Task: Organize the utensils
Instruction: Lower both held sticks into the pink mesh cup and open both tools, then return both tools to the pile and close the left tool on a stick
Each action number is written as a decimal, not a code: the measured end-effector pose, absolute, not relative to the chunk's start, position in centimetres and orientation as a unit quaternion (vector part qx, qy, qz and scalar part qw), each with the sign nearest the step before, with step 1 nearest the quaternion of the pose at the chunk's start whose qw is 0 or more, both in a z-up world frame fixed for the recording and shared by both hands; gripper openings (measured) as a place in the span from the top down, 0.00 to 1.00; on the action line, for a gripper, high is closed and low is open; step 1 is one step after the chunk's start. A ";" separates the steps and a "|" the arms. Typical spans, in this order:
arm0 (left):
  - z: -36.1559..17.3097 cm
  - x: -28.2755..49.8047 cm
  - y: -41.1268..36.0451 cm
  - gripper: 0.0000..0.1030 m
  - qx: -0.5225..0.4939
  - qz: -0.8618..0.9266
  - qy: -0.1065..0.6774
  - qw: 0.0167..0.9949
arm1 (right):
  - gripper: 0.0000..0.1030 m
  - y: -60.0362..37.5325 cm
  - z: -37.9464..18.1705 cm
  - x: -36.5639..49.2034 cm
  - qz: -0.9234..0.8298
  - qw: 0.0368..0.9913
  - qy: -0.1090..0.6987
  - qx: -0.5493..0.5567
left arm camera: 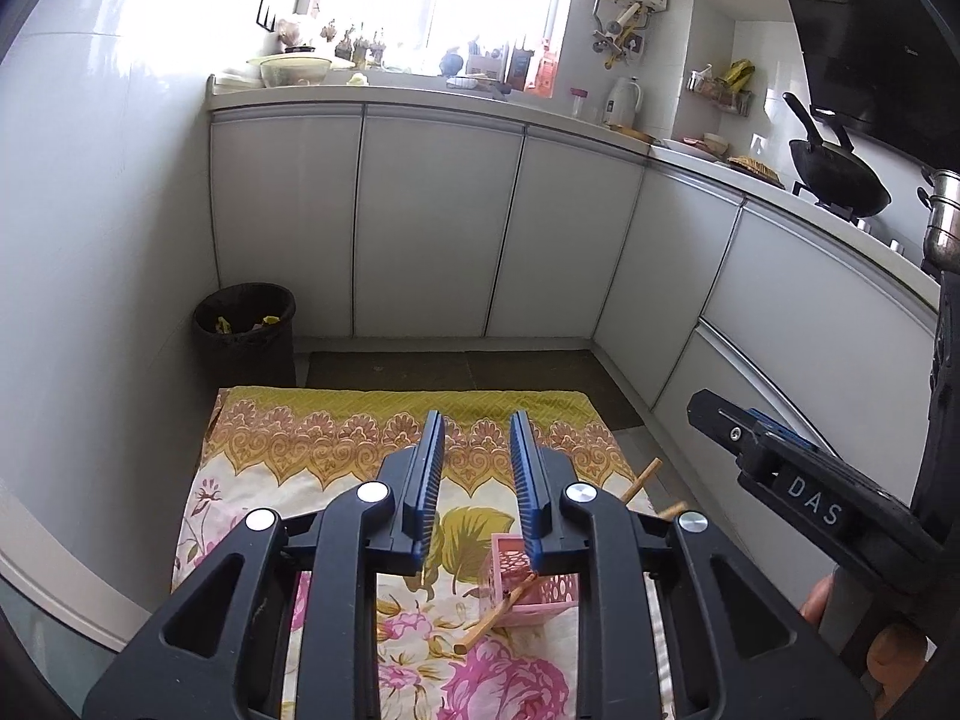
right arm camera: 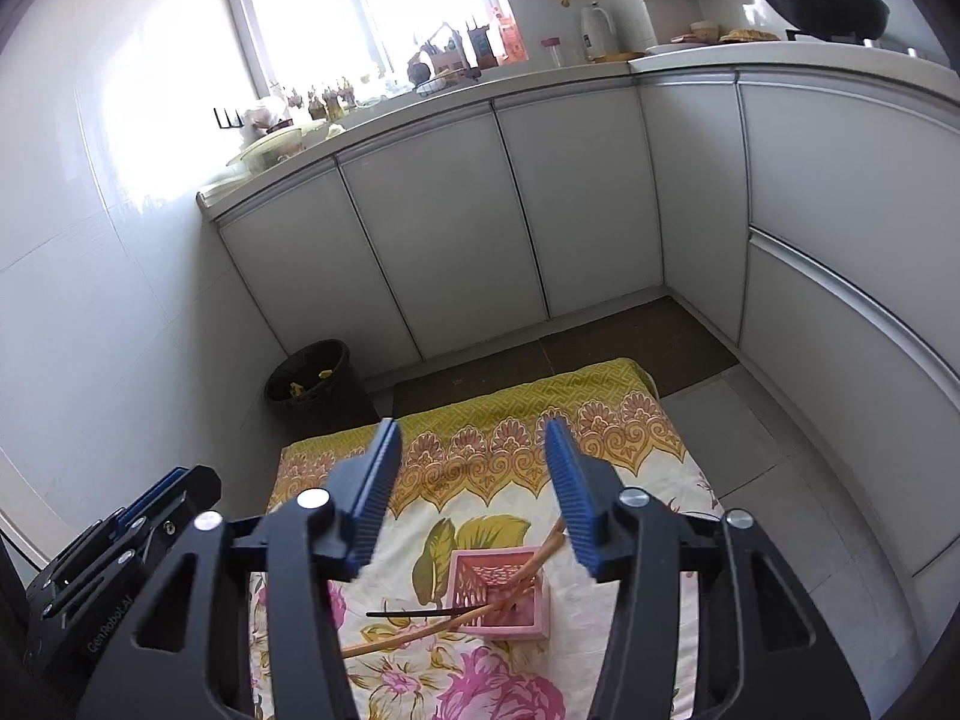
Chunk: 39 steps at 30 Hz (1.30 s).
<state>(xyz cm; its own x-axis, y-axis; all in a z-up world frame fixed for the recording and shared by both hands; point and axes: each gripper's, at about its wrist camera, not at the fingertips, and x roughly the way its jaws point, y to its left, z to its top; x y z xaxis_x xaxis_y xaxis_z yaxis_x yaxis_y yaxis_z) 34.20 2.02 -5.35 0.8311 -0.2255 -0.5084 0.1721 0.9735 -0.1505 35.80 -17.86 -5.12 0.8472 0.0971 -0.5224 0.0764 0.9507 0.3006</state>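
My left tongs (left arm camera: pixel 477 468) hang apart with nothing between them, over the flowered cloth (right arm camera: pixel 636 432). The pink basket (right arm camera: pixel 501 600) sits mid-cloth, well inside every edge, with 2 wooden chopsticks (right arm camera: pixel 528 576) slanting out over its rim. My right tongs (right arm camera: pixel 474 480) gape wide, empty, above it.
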 end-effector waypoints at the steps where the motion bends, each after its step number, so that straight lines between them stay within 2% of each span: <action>1: -5.3 34.1 2.2 0.78 -0.050 -0.104 0.271 0.956 | 0.46 -18.1 -5.1 35.5 0.004 0.948 0.274 0.161; 3: -5.2 33.8 2.3 0.76 -0.052 -0.101 0.270 0.956 | 0.29 -18.6 -5.0 35.0 -0.003 0.948 0.271 0.168; 4: -5.1 33.6 2.4 0.71 -0.053 -0.100 0.269 0.956 | 0.17 -18.8 -4.9 34.7 -0.004 0.948 0.265 0.175; 5: -5.1 33.3 2.5 0.68 -0.053 -0.101 0.269 0.957 | 0.12 -19.2 -4.7 34.1 -0.009 0.949 0.256 0.182; 11: -4.6 31.2 2.7 0.59 -0.049 -0.102 0.261 0.959 | 0.07 -20.4 -4.5 32.1 -0.032 0.949 0.253 0.186; 14: -4.4 29.8 2.8 0.46 -0.048 -0.101 0.255 0.961 | 0.07 -21.1 -4.8 31.0 -0.045 0.945 0.266 0.182; 16: -4.4 28.6 2.8 0.34 -0.047 -0.098 0.248 0.963 | 0.07 -21.5 -5.0 30.0 -0.054 0.944 0.272 0.181; 18: -4.5 27.5 2.6 0.29 -0.045 -0.100 0.249 0.962 | 0.07 -21.9 -5.3 28.9 -0.064 0.942 0.276 0.179; 21: -5.0 25.6 2.4 0.08 -0.041 -0.104 0.250 0.962 | 0.07 -22.8 -6.0 26.9 -0.069 0.936 0.291 0.186; 24: -6.2 23.4 1.6 0.07 -0.013 -0.114 0.259 0.959 | 0.07 -24.0 -7.4 24.0 -0.084 0.929 0.301 0.198; 31: -12.2 21.0 -2.4 0.07 0.084 -0.180 0.355 0.914 | 0.07 -28.2 -13.4 16.4 -0.106 0.886 0.364 0.266; 34: -15.5 20.6 -5.4 0.07 0.148 -0.216 0.405 0.876 | 0.07 -29.2 -16.1 13.8 -0.113 0.866 0.402 0.276; 39: -20.3 18.7 -10.1 0.07 0.261 -0.267 0.443 0.815 | 0.07 -29.7 -19.4 10.4 -0.113 0.837 0.455 0.282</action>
<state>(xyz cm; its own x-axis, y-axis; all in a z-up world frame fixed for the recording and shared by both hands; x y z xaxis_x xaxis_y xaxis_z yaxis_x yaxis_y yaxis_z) 18.69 -10.06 -20.26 0.4643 -0.2046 -0.8617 0.6670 0.7209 0.1882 10.43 -29.67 -19.42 0.5603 0.0676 -0.8255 0.4456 0.8155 0.3693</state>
